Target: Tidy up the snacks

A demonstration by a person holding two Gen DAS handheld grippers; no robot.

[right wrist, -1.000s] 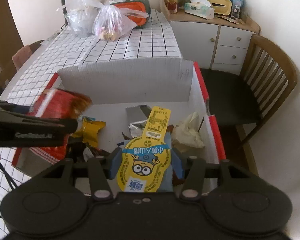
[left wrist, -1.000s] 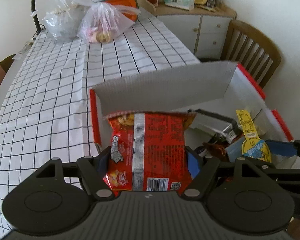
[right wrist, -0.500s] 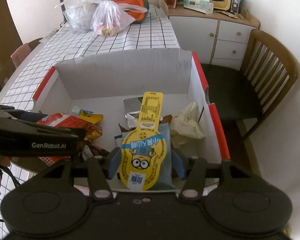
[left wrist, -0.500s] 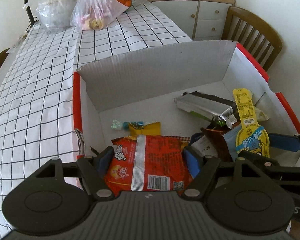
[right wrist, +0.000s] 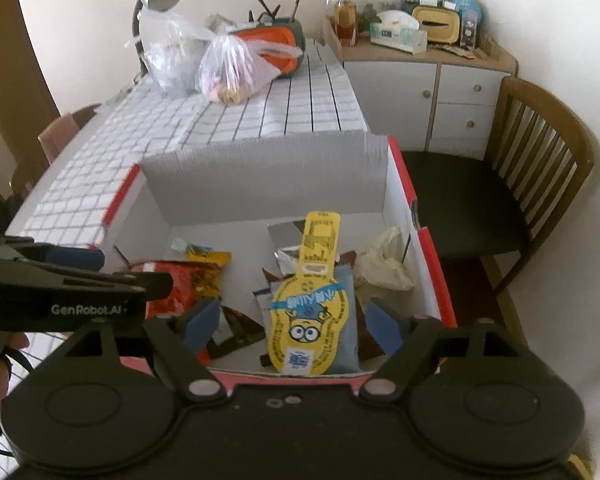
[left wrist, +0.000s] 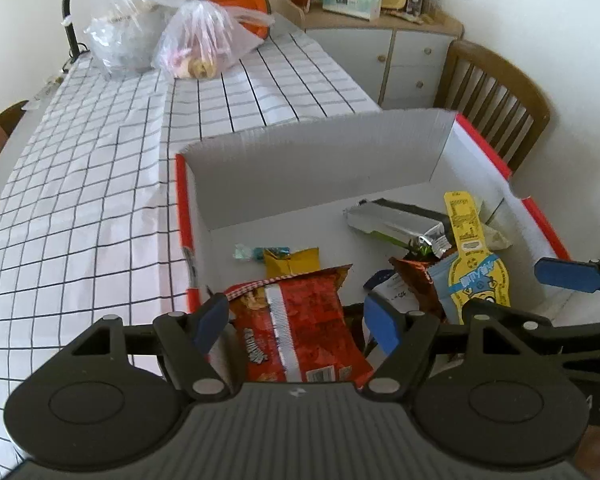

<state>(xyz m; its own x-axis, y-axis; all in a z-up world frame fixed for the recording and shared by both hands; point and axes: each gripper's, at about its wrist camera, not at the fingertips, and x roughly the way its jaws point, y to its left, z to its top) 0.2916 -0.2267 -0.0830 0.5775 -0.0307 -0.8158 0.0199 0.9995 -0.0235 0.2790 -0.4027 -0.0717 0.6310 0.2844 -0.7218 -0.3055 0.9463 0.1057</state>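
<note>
Snacks are seen in the box (right wrist: 400, 184) ahead of both grippers: the red packet (left wrist: 300, 328) lies between the left gripper (left wrist: 298, 320)'s unclenched jaws, untouched, the yellow-tagged pouch (right wrist: 312, 312) between the right gripper (right wrist: 294, 322)'s opening jaws.

One red-edged white cardboard box (left wrist: 484, 148) sits on one black-gridded white tablecloth (left wrist: 80, 184). Inside lie one red crinkled snack bag (left wrist: 300, 320), one small yellow packet (left wrist: 292, 260), one silver foil pack (left wrist: 392, 220), one blue pouch with a yellow cartoon tag (right wrist: 312, 312) and one cream wrapper (right wrist: 380, 264). Two knotted clear plastic bags (left wrist: 204, 40) stand beyond. Two wooden chairs (right wrist: 540, 160) show.
</note>
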